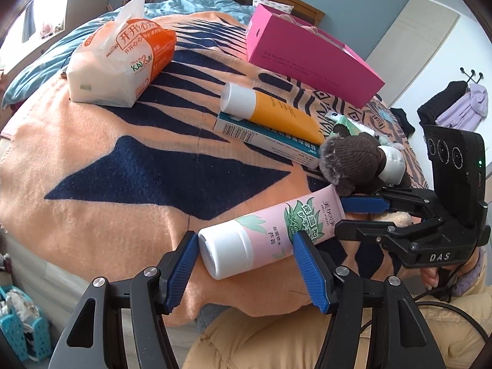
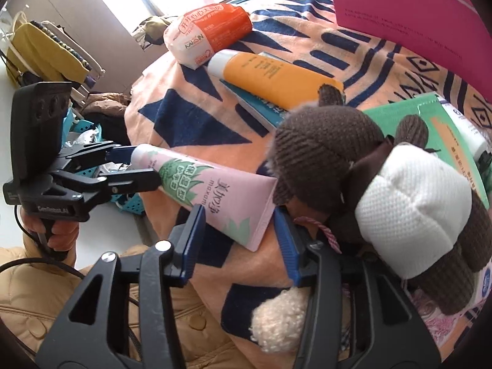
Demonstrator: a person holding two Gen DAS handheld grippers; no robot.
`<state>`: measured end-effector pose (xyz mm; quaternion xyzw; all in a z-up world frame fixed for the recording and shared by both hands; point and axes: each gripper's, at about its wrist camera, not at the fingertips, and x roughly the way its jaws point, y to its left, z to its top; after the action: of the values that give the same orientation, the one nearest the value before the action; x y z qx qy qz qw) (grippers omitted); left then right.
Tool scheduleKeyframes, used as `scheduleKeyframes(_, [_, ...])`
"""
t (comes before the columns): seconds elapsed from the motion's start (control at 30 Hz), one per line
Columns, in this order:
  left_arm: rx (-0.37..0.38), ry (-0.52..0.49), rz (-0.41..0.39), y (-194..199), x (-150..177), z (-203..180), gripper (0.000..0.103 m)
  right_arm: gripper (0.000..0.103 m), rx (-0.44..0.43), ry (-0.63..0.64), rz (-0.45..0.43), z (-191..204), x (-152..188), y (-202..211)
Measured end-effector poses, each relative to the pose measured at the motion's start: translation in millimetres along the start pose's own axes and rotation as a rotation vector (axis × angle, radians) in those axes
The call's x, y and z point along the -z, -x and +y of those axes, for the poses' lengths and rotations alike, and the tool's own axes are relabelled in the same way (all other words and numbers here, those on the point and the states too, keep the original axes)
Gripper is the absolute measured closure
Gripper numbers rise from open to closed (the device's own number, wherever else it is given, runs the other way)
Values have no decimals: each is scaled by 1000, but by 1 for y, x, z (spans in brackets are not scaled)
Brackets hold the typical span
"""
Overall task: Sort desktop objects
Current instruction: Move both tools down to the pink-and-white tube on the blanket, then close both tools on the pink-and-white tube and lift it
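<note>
Both grippers are down on the same item, the pink tube (image 1: 276, 227) of hand cream. It lies flat on the blanket (image 1: 107, 215), its crimped tail right up against the brown knitted toy (image 1: 350, 160) and its white cap pointing away from the toy, toward the bed's near edge.

The left gripper (image 1: 246, 236) sits at the end farthest from the toy. Its jaws stand apart with the cap between them, one blue pad right at the cap's end face and the other alongside the tube's body. The right gripper (image 2: 238, 236) takes the tail end, just beside the toy, with its jaws also apart and the flat crimp between them. I see no squeeze from either one, and the tube rests with its full weight on the blanket.

So I read this as the reach finished and the grasp not yet made, the first pick of the sort.

Everything else waits on the toy's far side. The orange tube (image 1: 283, 113) lies across a teal carton (image 1: 264, 136) just beyond the toy. The pink box (image 1: 307, 52) sits farther back, and the tissue pack (image 1: 123, 61) is well apart.

Next, I'd say the jaws need to close squarely. The left pair sits skewed to the tube, so a slight twist would stop the round cap from squirting out. The right pair must pinch only the crimp and keep clear of the toy's head and cord, which crowd that side. Then comes a level lift, with both ends rising together.
</note>
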<state>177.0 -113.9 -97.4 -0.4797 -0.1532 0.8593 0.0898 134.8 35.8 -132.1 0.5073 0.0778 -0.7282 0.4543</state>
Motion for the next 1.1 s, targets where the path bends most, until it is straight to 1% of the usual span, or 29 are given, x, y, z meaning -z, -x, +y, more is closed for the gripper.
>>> scheduleKeyframes(0.03, [-4, 3, -3, 1, 0, 0, 39, 51, 0, 1, -3, 2, 0, 0])
scheduleKeyframes(0.1, [-12, 18, -11, 2, -2, 1, 38, 51, -5, -1, -15, 3, -1, 0])
scheduleKeyframes(0.23, [-16, 42, -40, 11, -7, 3, 38, 51, -50, -10, -60, 6, -3, 9])
scheduleKeyframes(0.3, [-20, 41, -59, 17, -11, 1, 38, 51, -47, 5, -82, 11, -6, 15])
scheduleKeyframes(0.37, [-25, 39, -84, 24, -17, -1, 38, 51, -26, 23, -108, 17, -9, 20])
scheduleKeyframes(0.53, [-22, 13, -158, 40, -46, -11, 38, 51, -1, 43, -193, 21, -20, 40])
scheduleKeyframes(0.73, [-12, -59, -209, 37, -93, -34, 38, 51, 69, 55, -279, 9, -41, 67])
scheduleKeyframes(0.8, [-4, -86, -212, 30, -106, -42, 38, 51, 96, 49, -297, -1, -47, 75])
scheduleKeyframes(0.93, [15, -120, -190, 9, -133, -55, 38, 51, 145, 14, -322, -26, -58, 87])
scheduleKeyframes(1.03, [14, -141, -162, -10, -149, -65, 38, 52, 167, -24, -322, -48, -65, 88])
scheduleKeyframes(1.1, [13, -148, -149, -19, -154, -70, 38, 52, 175, -49, -317, -61, -68, 89])
